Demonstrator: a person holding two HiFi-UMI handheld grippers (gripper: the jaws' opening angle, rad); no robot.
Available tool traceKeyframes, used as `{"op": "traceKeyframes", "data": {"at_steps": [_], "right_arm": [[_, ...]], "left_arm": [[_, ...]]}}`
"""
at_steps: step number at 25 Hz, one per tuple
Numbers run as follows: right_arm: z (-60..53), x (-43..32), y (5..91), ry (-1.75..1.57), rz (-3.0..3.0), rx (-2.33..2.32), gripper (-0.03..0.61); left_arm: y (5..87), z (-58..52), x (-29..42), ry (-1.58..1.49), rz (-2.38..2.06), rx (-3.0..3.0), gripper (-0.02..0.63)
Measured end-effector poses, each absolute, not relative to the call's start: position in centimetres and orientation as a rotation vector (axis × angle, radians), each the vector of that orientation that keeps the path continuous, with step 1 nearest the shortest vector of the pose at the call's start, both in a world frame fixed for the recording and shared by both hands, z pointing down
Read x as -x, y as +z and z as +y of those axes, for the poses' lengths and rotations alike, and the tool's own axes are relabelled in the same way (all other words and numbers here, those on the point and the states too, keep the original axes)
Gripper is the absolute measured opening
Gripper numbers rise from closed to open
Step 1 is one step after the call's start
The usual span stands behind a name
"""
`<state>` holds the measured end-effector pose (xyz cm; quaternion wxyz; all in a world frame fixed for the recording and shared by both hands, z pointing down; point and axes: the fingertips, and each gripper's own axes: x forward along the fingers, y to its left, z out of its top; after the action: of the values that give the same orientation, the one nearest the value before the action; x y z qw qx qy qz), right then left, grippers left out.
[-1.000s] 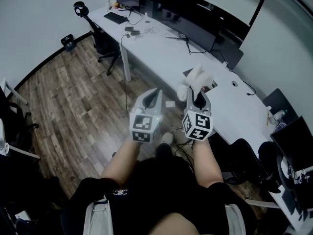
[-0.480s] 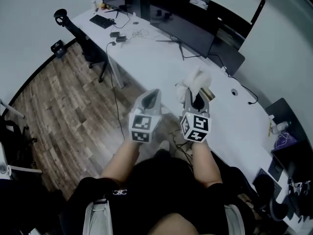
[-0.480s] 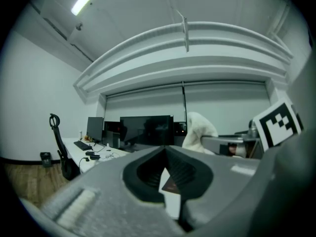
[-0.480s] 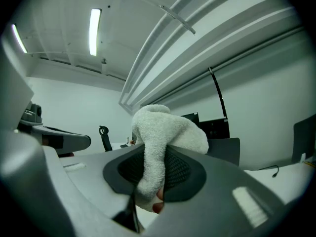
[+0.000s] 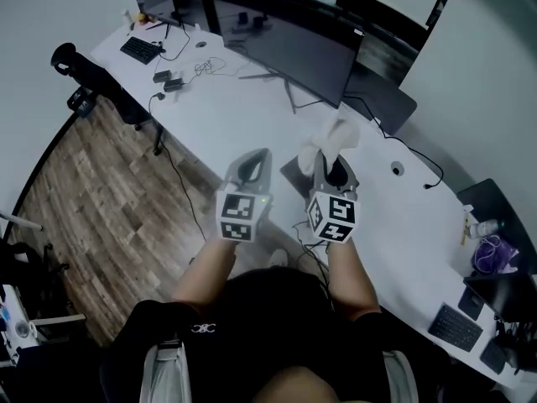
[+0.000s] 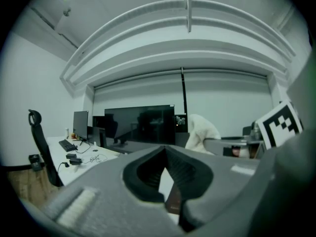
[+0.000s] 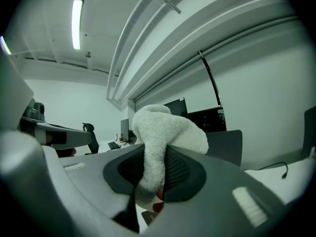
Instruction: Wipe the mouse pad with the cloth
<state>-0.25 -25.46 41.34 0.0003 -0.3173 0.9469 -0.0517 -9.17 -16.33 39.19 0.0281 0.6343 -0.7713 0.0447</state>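
Right gripper [image 5: 335, 166], jaws clamping cloth [image 5: 333, 137], moved forward over desk [image 5: 243, 112].

Right tongs [image 5: 331, 163] clamp white cloth [image 5: 334, 136] above white desk [image 5: 252, 99]; left tongs [image 5: 255, 161] alongside.

left claw [image 5: 256, 159]: jaws together | right claw [image 5: 334, 168]: clamped on cloth [image 5: 334, 135] | both side by side
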Motion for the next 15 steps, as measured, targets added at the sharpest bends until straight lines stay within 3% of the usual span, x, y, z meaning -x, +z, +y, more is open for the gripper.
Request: {"op": "traceKeyframes", "data": {"at_steps": [15], "right_arm": [[-30.2,-1.6,45.3,-0.187,2.953,1.25,0.078]], "left_arm": [[41.5,-24.6,6.6,0.14,-2.143,-2.167,0.0]]}}
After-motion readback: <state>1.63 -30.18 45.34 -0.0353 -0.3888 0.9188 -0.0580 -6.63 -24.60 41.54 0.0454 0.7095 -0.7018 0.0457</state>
